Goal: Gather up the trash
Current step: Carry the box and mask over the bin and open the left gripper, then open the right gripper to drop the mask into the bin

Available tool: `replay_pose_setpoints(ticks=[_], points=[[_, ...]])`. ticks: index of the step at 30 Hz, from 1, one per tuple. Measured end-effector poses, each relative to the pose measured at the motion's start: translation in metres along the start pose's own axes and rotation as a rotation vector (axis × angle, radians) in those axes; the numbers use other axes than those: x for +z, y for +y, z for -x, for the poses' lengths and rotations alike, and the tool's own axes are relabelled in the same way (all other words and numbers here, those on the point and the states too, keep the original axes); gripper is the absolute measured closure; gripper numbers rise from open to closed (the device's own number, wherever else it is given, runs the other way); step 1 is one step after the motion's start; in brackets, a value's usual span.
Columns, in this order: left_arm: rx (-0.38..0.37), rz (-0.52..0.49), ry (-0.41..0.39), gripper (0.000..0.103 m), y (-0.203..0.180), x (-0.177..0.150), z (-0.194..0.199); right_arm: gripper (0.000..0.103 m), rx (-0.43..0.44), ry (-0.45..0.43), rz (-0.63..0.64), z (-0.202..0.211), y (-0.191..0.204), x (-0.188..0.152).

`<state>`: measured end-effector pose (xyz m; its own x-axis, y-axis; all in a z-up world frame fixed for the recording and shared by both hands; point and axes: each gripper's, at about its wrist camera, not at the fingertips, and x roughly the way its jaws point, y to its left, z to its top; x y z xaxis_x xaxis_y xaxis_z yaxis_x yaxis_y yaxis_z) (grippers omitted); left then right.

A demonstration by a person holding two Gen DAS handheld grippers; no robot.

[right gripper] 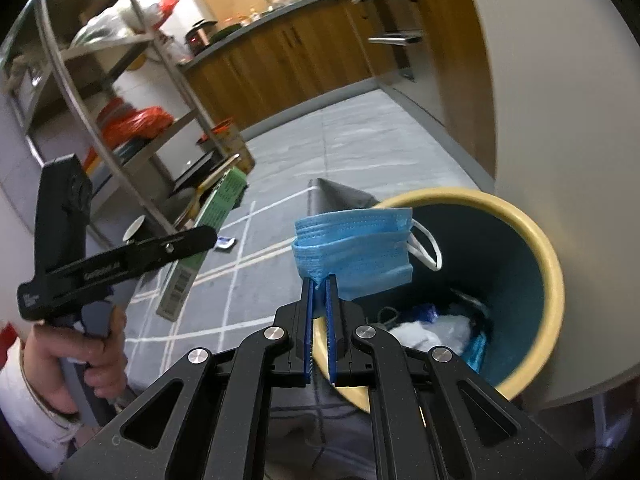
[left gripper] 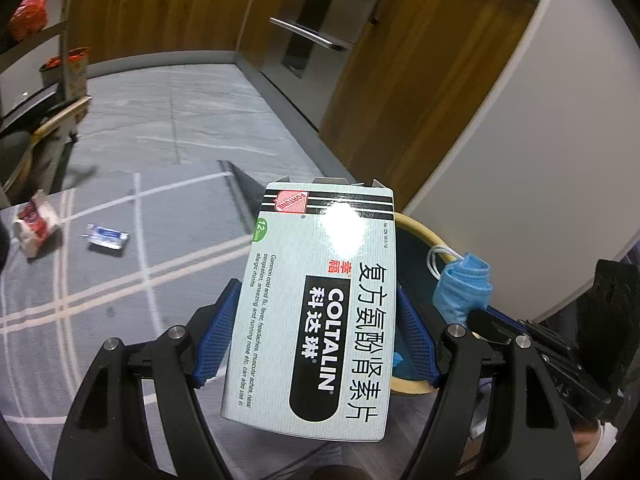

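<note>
My left gripper [left gripper: 316,320] is shut on a white Coltalin medicine box [left gripper: 320,304], held above the grey rug beside the bin [left gripper: 416,232]. My right gripper [right gripper: 320,280] is shut on a folded blue face mask [right gripper: 356,252], held over the near rim of the round bin [right gripper: 540,240], which has a cream rim, a blue inside and several bits of trash at the bottom. The mask [left gripper: 464,288] also shows in the left wrist view, and the box [right gripper: 204,240] in the right wrist view. A small blue-white wrapper [left gripper: 107,236] and a red-white crumpled packet [left gripper: 34,224] lie on the rug.
A grey rug with white lines [left gripper: 160,272] covers the floor. A metal shelf rack [right gripper: 100,92] with bags and pans stands at the left. Wooden kitchen cabinets [left gripper: 180,12] run along the back. A white appliance [left gripper: 540,140] stands right behind the bin.
</note>
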<state>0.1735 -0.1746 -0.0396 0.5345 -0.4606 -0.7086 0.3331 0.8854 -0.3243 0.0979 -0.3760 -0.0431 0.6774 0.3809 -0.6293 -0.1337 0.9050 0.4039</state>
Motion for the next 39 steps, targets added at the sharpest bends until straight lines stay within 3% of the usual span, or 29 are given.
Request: replay_pose_setpoints(ticks=[8,13,20,39], points=[[-0.103,-0.045,0.015,0.030,-0.033,-0.005,-0.033,0.096,-0.030,0.008,-0.038,0.003,-0.021,-0.003],[-0.109,-0.035,0.049,0.030,-0.037,0.000,-0.051,0.096,-0.051,0.021,-0.045,0.004,-0.028,-0.006],[-0.084,-0.077,0.091,0.030,-0.036,-0.002,-0.047,0.096,-0.097,0.046,-0.071,0.001,-0.046,-0.012],[-0.079,-0.074,0.056,0.028,-0.029,0.002,-0.033,0.096,-0.136,0.096,-0.031,-0.018,-0.034,-0.015]])
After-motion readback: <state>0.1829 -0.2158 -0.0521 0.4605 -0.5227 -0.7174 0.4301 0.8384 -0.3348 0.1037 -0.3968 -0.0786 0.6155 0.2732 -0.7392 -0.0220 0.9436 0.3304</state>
